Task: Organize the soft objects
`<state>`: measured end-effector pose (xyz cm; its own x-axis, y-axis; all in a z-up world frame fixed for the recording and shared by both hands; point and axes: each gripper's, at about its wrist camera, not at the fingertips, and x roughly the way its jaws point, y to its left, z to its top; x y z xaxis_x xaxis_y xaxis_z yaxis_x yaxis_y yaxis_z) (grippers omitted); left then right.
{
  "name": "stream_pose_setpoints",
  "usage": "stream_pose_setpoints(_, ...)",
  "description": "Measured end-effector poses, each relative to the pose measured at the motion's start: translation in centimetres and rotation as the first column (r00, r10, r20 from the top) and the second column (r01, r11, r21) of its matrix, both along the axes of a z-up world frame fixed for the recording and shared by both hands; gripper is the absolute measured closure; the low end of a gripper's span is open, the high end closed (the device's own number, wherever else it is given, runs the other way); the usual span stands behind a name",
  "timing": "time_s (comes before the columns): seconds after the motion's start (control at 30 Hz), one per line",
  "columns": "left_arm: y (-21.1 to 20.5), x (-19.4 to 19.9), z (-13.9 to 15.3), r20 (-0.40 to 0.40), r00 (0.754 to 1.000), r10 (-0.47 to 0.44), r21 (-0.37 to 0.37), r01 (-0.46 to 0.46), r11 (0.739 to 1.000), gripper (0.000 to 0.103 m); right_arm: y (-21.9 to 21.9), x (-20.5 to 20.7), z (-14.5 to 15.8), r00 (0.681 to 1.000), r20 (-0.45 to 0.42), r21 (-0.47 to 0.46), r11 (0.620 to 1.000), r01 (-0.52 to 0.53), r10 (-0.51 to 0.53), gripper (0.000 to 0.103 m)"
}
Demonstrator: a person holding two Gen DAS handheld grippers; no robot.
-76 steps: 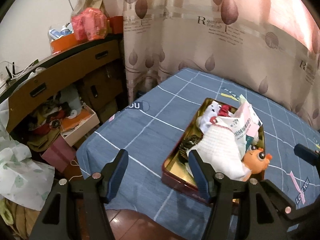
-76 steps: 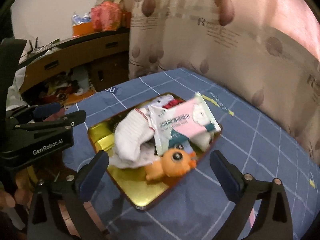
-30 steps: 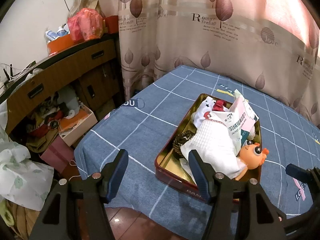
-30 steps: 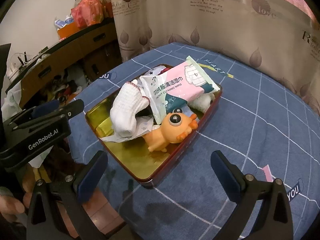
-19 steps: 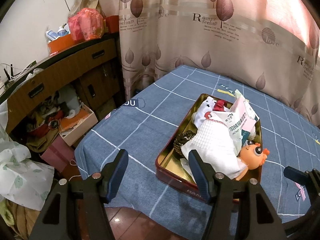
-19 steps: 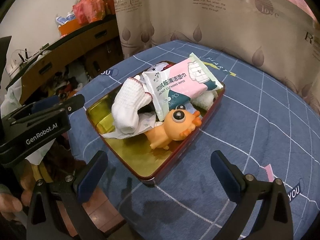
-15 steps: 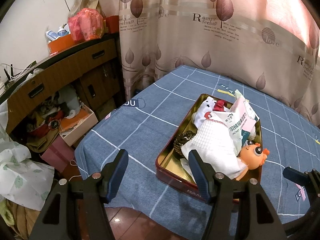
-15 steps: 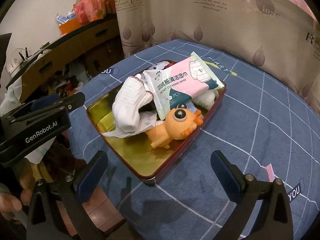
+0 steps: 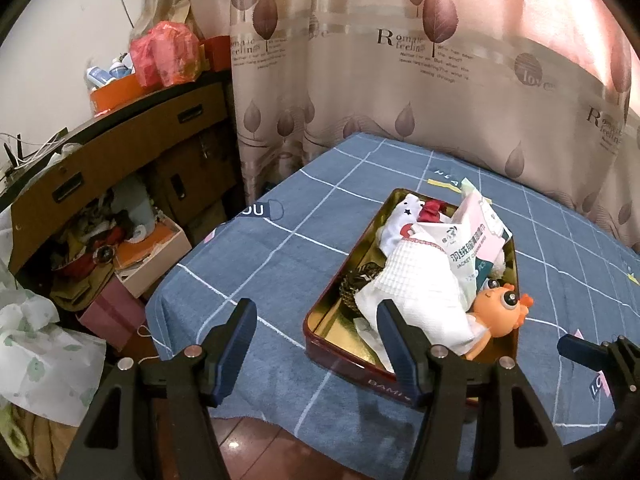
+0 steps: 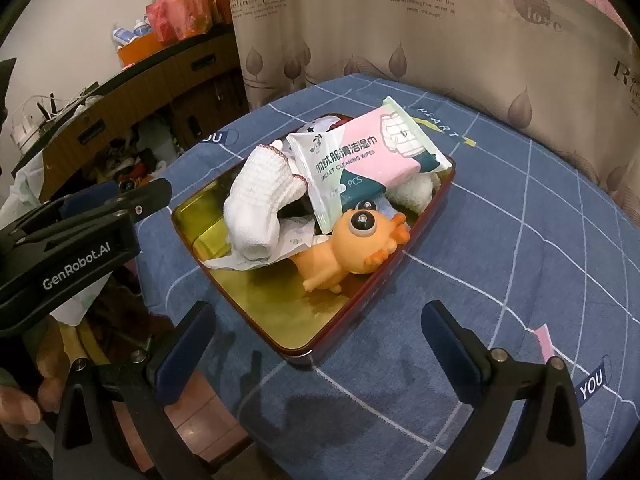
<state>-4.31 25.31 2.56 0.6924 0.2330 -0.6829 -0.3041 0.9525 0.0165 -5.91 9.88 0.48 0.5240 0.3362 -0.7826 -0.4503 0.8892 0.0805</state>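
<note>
Soft items, white sock [image 10: 256, 204], wipes pack [image 10: 360, 160] and orange toy [image 10: 352, 248], lie heaped inside tin [image 10: 276, 328] on blue cloth [image 10: 520, 240]. Left gripper [image 9: 316, 338] and right gripper [image 10: 320, 344] both hover wide, empty. Fits either sorting ahead or items already gathered.

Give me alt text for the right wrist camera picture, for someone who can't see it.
An open right gripper hovers above a red tin on a blue checked tablecloth, holding an orange toy, white sock and wipes pack. The left gripper is at left.
</note>
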Motion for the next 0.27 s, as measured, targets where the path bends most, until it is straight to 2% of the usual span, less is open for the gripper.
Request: stream_pose_setpoints(0.27,0.17,-0.07,0.29,0.000,1.000,0.013,-0.002,-0.013,1.000,0.039,-0.05,0.04,-0.08,1.000,-0.001,0.000,1.000,-0.001,0.001,0.001)
